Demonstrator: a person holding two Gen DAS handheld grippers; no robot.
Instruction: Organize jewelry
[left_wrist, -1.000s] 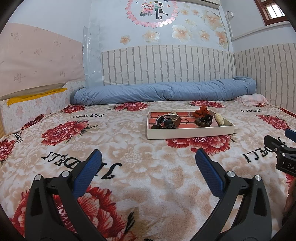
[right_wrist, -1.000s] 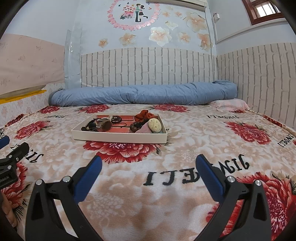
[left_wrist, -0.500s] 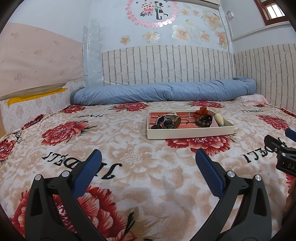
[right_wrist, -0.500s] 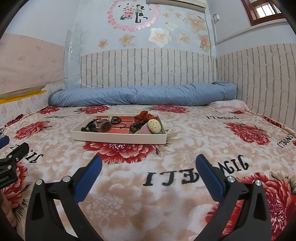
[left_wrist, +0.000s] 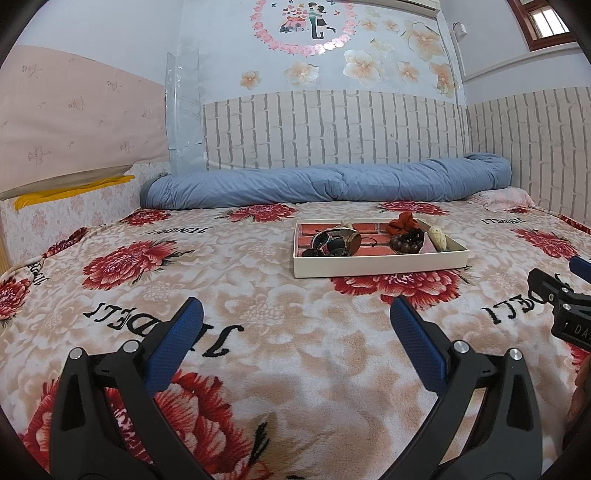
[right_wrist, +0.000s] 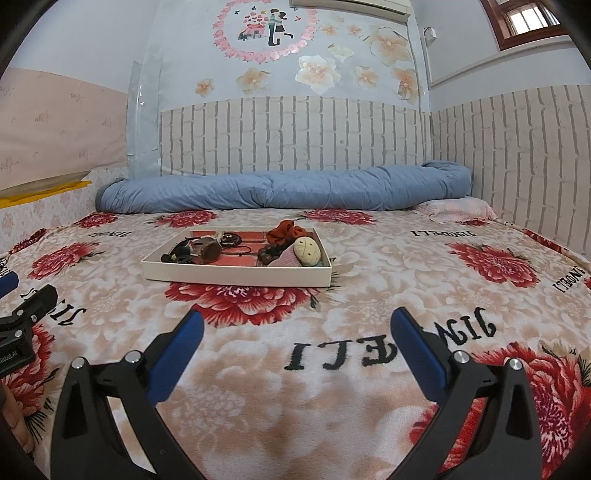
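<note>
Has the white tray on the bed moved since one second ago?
No. In the left wrist view the white tray sits at the same place, just behind the same red flower on the blanket.

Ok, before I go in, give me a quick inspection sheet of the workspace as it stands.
Surface: floral blanket on a bed.
Job's things: shallow white tray holding dark bracelets, a red scrunchie, wooden beads and a cream oval piece.
Clutter: nothing seen.
Grippers: left gripper and right gripper both open, empty, short of the tray.
Cables: nothing seen.
Surroundings: rolled blue quilt, brick-pattern wall.
</note>
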